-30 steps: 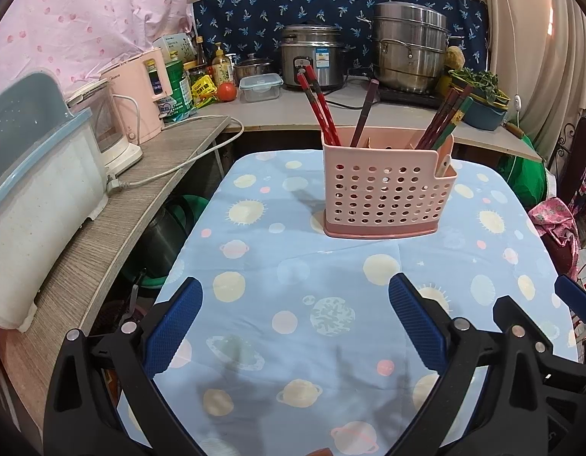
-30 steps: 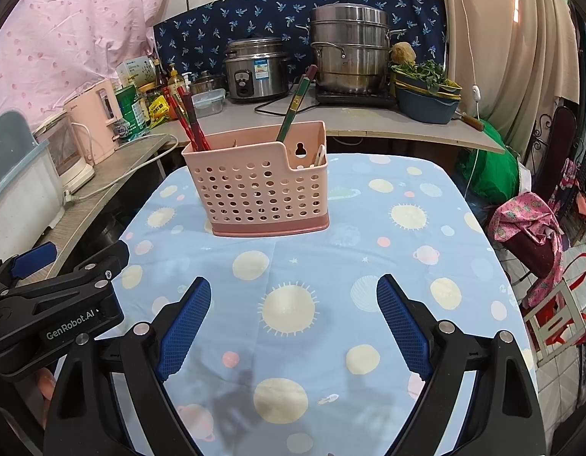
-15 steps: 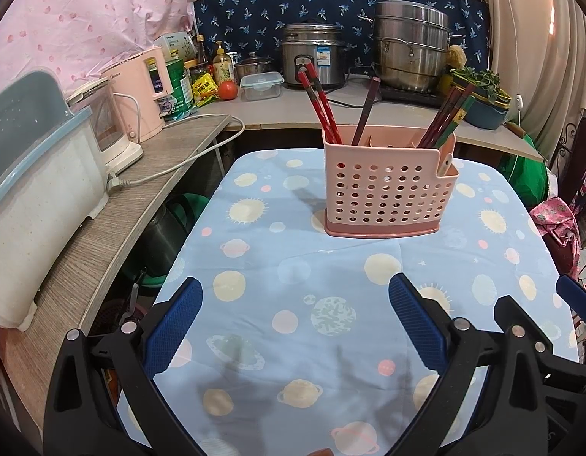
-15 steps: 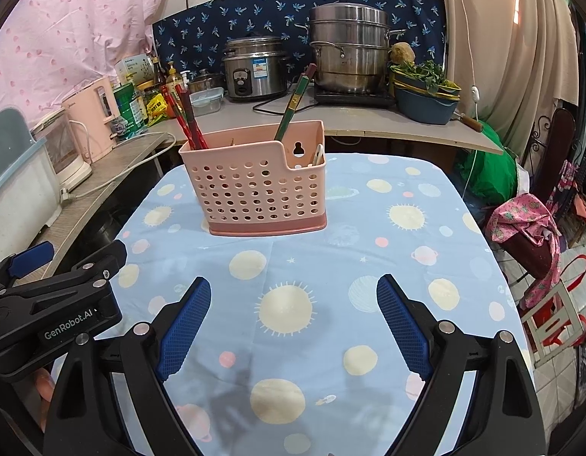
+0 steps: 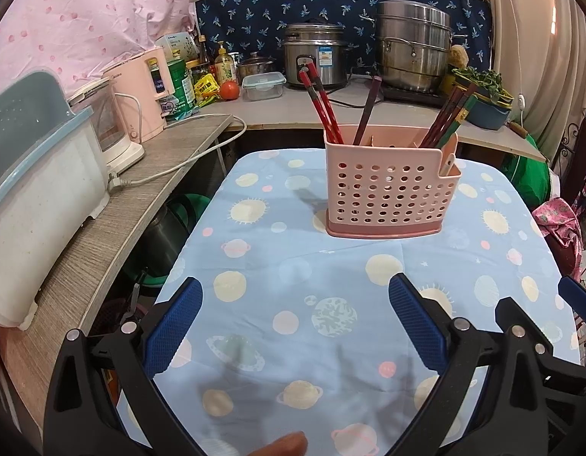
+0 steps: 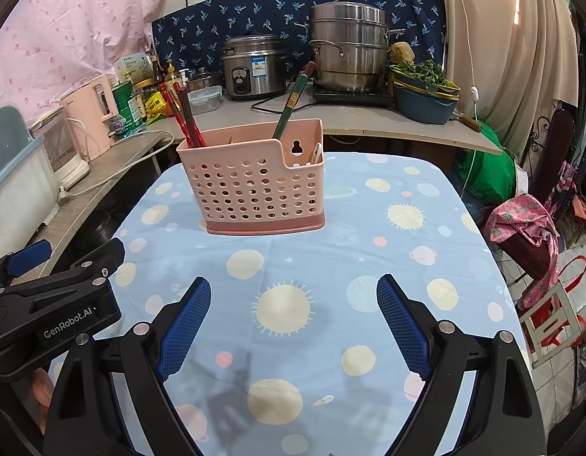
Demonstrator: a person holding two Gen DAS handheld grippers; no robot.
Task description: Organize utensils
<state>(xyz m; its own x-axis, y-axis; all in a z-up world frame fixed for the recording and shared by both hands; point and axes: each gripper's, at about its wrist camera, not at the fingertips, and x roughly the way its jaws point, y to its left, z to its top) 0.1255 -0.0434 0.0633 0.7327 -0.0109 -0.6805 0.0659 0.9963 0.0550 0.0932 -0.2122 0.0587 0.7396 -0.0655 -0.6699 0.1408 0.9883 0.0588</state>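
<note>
Both the left gripper (image 5: 295, 317) and the right gripper (image 6: 293, 317) hover with fingers wide and empty over the cloth-covered worktop (image 5: 293, 285). Since a second ago almost nothing has shifted; the pink basket (image 5: 390, 190) looks only slightly nearer. Chopsticks (image 5: 321, 104) already stand inside it, so the sorting seems done or paused.
</note>
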